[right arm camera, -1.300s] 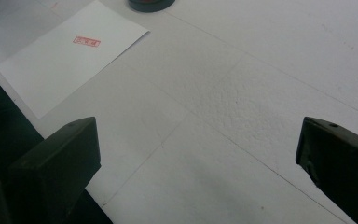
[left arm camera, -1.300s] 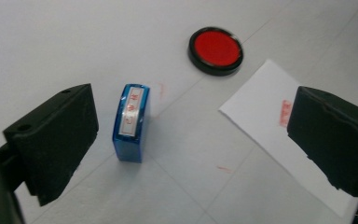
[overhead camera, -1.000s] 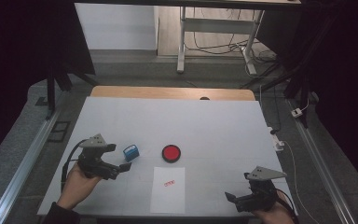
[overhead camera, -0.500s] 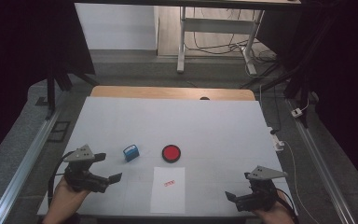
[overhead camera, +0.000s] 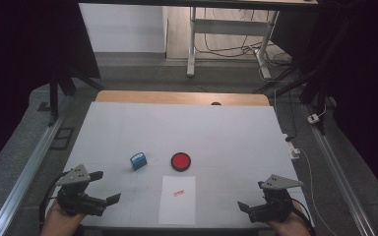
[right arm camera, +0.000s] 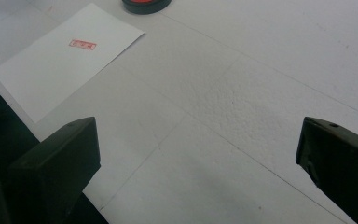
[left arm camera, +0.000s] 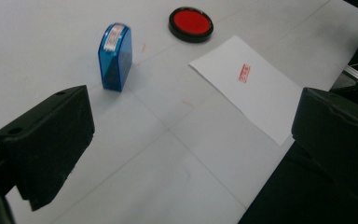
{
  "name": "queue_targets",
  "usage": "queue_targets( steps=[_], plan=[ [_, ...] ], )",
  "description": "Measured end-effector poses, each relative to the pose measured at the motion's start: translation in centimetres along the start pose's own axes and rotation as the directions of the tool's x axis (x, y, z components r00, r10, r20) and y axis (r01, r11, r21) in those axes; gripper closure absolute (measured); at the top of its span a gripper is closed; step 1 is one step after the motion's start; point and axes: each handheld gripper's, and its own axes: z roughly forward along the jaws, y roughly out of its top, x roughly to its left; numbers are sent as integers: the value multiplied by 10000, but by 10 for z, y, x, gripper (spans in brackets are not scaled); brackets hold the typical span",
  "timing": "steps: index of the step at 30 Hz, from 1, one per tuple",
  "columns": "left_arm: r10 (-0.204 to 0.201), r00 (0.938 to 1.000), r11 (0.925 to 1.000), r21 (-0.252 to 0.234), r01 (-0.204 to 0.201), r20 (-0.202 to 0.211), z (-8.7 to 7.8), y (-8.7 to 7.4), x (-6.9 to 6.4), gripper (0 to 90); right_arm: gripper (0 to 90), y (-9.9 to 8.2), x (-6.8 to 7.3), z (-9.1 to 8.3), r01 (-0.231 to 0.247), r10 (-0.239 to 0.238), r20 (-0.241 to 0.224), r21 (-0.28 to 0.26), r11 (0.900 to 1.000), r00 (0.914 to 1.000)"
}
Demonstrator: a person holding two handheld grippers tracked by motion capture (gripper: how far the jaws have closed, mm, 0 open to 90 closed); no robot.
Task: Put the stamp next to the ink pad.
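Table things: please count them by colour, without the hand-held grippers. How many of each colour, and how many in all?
Blue: 1, the stamp, standing upright.
Red: 1, the round ink pad in its black case.
White: 1, the sheet of paper, with a small red stamp mark on it.
Total: 3 things on the table.

One stamp [overhead camera: 138, 161], one ink pad [overhead camera: 181, 161], one sheet [overhead camera: 177, 199]

Open table [overhead camera: 226, 132] beyond stamp [overhead camera: 138, 161].
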Motion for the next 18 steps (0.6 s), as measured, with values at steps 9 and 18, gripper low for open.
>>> queue_targets(
  steps=[9,18],
  plan=[
    [-231,9987,9995,218,241,-455,-9,-15,1,0,0,0,0,0,13,-13,16,16,10000,10000],
    [-185,9964,9944,1021,270,-831,-5,-21,1,0,0,0,1,0,44,-45,35,109,9999,10000]
  ],
)
